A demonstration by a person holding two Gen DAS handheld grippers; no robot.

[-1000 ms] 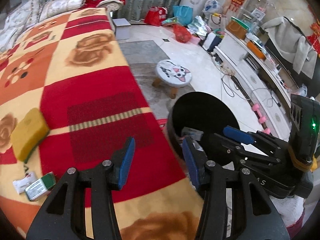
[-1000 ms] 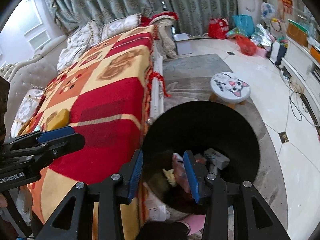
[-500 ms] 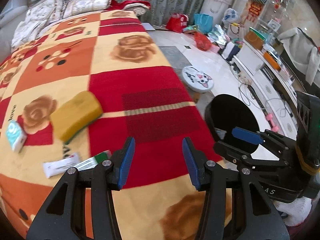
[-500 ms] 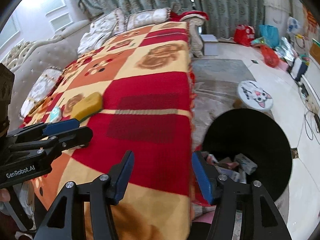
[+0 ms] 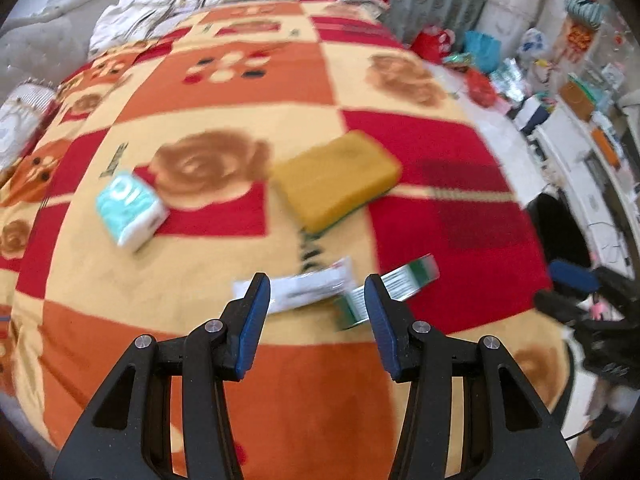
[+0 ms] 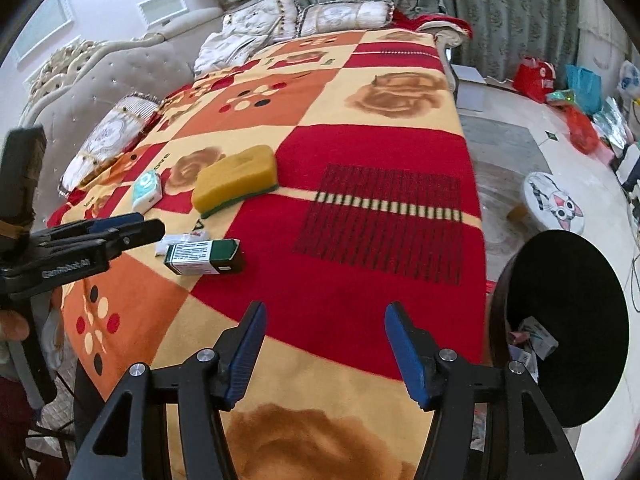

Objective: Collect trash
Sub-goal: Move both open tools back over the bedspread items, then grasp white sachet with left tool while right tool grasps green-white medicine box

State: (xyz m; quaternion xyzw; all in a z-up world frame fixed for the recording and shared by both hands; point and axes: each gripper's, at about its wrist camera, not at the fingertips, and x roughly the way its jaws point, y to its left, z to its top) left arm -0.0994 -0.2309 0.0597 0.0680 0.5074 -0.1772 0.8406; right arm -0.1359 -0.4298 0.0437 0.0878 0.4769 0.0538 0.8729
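On the patterned blanket lie a yellow sponge (image 5: 336, 178) (image 6: 236, 178), a teal tissue pack (image 5: 130, 208) (image 6: 147, 190), a white wrapper (image 5: 308, 288) (image 6: 182, 240) and a green-and-white box (image 5: 390, 286) (image 6: 204, 257). My left gripper (image 5: 318, 320) is open and empty, just short of the wrapper and box; it also shows in the right wrist view (image 6: 132, 232). My right gripper (image 6: 322, 354) is open and empty over the blanket's near edge. The black bin (image 6: 564, 328) (image 5: 558, 228), with trash in it, stands on the floor at the right.
Pillows (image 6: 304, 20) lie at the far end of the bed. A cat-face stool (image 6: 554, 202) and bags (image 6: 534, 74) are on the floor to the right. A white cabinet (image 5: 592, 168) runs along the right wall.
Both grippers have swung left, from the bin to over the blanket. The left one now faces the wrapper and box. The right gripper's jaws have opened wider.
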